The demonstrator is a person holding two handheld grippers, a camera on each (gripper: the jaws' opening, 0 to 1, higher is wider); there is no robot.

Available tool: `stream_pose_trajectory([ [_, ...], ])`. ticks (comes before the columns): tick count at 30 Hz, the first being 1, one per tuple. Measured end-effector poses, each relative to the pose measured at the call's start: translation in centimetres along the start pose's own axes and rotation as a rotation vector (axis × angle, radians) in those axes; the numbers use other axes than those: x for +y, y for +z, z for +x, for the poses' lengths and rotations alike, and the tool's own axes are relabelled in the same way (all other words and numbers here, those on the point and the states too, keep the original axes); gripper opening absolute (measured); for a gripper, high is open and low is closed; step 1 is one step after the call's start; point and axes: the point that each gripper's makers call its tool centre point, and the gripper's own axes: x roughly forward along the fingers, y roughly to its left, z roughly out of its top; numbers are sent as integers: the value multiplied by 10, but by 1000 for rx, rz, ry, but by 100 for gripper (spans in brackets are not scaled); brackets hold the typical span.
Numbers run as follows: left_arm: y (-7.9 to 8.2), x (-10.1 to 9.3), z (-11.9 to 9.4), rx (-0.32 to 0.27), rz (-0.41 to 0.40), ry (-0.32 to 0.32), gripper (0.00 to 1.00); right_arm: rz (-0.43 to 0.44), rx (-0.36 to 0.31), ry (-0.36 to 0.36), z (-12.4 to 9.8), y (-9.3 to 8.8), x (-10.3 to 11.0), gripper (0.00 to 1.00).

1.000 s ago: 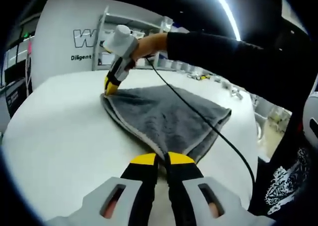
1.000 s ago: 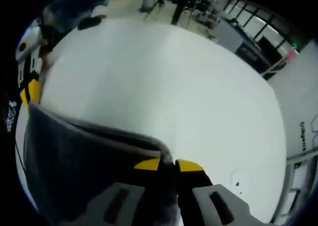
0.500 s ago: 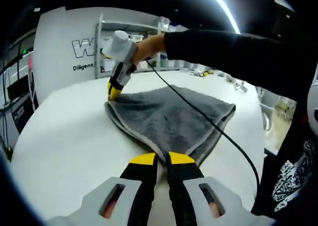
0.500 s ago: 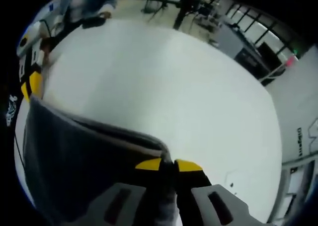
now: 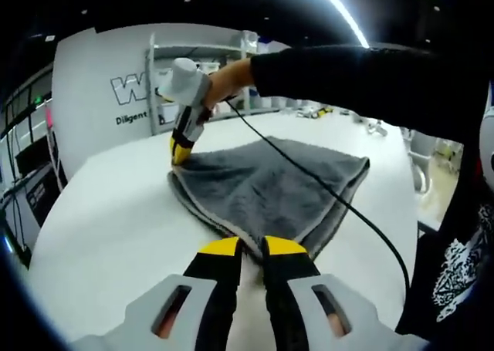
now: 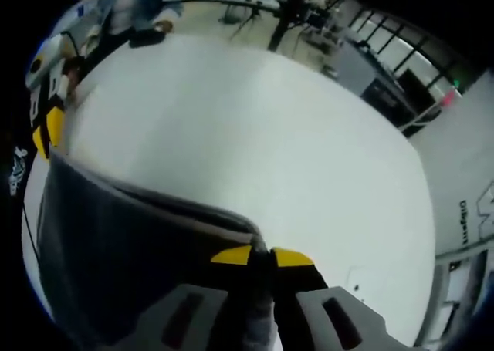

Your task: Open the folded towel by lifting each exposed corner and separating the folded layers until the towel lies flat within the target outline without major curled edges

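Left gripper view: left tongs [image 5: 251,248] pinched nearly shut on the near corner of the grey towel [image 5: 270,185], yellow tips touching the pile, cloth fanning away ahead of the tips across the white surface [image 5: 108,220]. Beyond that, at the far corner of the same edge, right tongs [image 5: 180,152] angled down with tips closed on the cloth, held by a hand [image 5: 228,75] in a black sleeve [image 5: 347,81]; a black cable [image 5: 324,189] trailing from them across the towel's top and off past the right of the left tongs. Pale hem lines stacked along the edge between the two tongs, so more than one layer there. Right gripper view: right tongs [image 6: 270,256] closed tight, a fold of towel [image 6: 123,251] gripped between the tips and draped to the left of them; left tongs [image 6: 46,127] small at the far left, at the towel's other corner; bare surface [image 6: 270,135] ahead and to the right. No target outline made out in either view. Step in hand, judged: both corners of one edge gripped, ready to peel the upper layer open. Next move likely calls for lifting both tongs together, carrying that edge away from the fold, keeping the lower layers down, then laying it flat without curled hems.
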Motion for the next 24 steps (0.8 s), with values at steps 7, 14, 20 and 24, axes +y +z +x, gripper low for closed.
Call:
stream_pose_trajectory([
  [7, -4, -4, 4, 5, -13, -32, 1, 2, -7, -1, 0, 1, 1, 4],
  [14, -5, -7, 6, 17, -75, -67, 12, 5, -13, -4, -2, 3, -1, 3],
  [20, -9, -10, 10, 33, -78, -73, 3, 5, -17, -4, -3, 3, 0, 3],
  [24, -4, -11, 10, 16, -84, -74, 1, 2, -19, -8, -5, 4, -1, 3],
])
